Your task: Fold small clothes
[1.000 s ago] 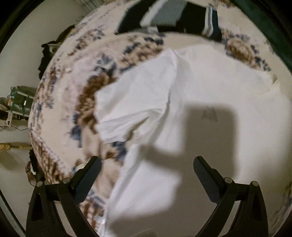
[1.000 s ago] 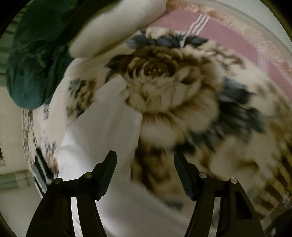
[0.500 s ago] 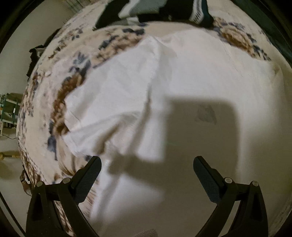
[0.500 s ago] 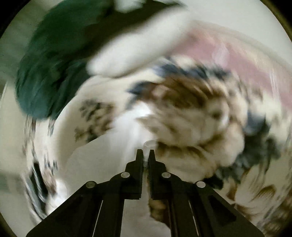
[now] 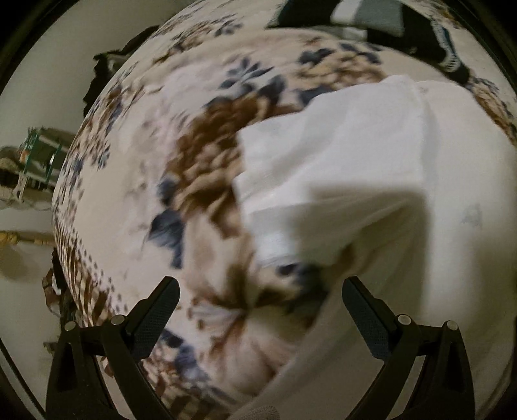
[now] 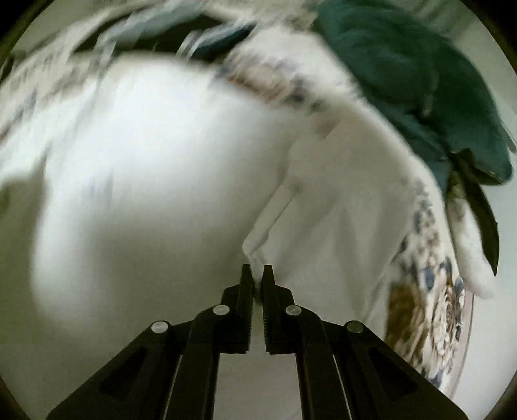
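Right now the right gripper (image 6: 257,274) has its jaws pinched nearly together on a corner of the white garment (image 6: 155,181), w/ a bit of fabric bunched between the tips. The cloth fills most of the right wrist view, blurred, w/ one edge running diagonally up from the pinch. A dark green cloth (image 6: 416,77) sits at upper right, and the floral blanket (image 6: 429,310) shows at lower right.

Left gripper (image 5: 258,303) is spread wide, holding nothing, above the floral blanket (image 5: 155,161). The white garment (image 5: 355,168) lies on the blanket to the right in the left wrist view, one flap folded over, and passes under the right-hand finger (image 5: 365,320). A dark striped garment (image 5: 381,22) lies at the blanket's far edge, apart from the white one.
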Demonstrator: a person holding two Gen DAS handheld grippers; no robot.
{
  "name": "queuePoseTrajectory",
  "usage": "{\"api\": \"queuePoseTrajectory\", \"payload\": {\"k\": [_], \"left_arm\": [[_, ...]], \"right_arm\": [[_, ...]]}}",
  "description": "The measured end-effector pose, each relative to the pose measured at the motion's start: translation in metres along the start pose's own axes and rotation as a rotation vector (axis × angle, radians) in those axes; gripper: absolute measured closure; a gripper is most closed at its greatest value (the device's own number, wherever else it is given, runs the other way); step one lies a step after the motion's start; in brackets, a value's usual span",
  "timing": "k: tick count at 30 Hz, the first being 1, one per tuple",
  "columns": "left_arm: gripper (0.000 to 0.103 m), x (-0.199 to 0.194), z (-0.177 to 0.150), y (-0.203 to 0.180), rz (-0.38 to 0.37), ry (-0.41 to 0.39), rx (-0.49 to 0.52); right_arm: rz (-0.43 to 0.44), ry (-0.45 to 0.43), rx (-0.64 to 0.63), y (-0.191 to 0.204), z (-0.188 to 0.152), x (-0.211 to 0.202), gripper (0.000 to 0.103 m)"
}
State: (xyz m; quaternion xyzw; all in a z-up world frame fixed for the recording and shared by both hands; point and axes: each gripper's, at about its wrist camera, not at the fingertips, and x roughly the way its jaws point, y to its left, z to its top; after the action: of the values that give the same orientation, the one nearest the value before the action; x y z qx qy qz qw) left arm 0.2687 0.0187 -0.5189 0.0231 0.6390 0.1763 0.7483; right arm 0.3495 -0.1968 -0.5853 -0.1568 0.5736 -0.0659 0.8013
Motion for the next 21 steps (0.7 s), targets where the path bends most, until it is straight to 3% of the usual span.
{"api": "queuePoseTrajectory", "payload": {"k": [2, 5, 8, 15, 18, 19, 20, 21], "left_arm": [[0.0, 0.005, -0.004, 0.012, 0.001, 0.013, -0.016], [0.0, 0.008, -0.012, 0.029, -0.019, 0.029, -0.054], [0.0, 0.015, -0.012, 0.047, -0.113, 0.079, -0.127], [0.006, 0.065, 0.009, 0.082, -0.599, 0.239, -0.511], [0.007, 0.083, 0.021, 0.084, -0.679, 0.254, -0.621], [0.022, 0.087, 0.024, 0.085, -0.682, 0.251, -0.654], [0.048, 0.09, 0.027, 0.087, -0.669, 0.247, -0.675], [0.061, 0.093, 0.031, 0.088, -0.632, 0.247, -0.685]], "right_arm": [[0.056, 0.049, 0.038, -0.003, -0.012, 0.001, 0.084], [0.166, 0.071, 0.159, -0.029, -0.036, -0.011, 0.048], [0.217, 0.095, 0.301, -0.063, -0.052, -0.016, 0.047], [0.192, 0.169, 0.447, -0.091, -0.07, -0.007, 0.047], [0.199, 0.191, 0.502, -0.091, -0.074, -0.002, 0.047], [0.204, 0.195, 0.521, -0.089, -0.079, -0.003, 0.047], [0.208, 0.201, 0.548, -0.091, -0.087, -0.002, 0.047], [0.206, 0.203, 0.563, -0.091, -0.09, -0.002, 0.047]]}}
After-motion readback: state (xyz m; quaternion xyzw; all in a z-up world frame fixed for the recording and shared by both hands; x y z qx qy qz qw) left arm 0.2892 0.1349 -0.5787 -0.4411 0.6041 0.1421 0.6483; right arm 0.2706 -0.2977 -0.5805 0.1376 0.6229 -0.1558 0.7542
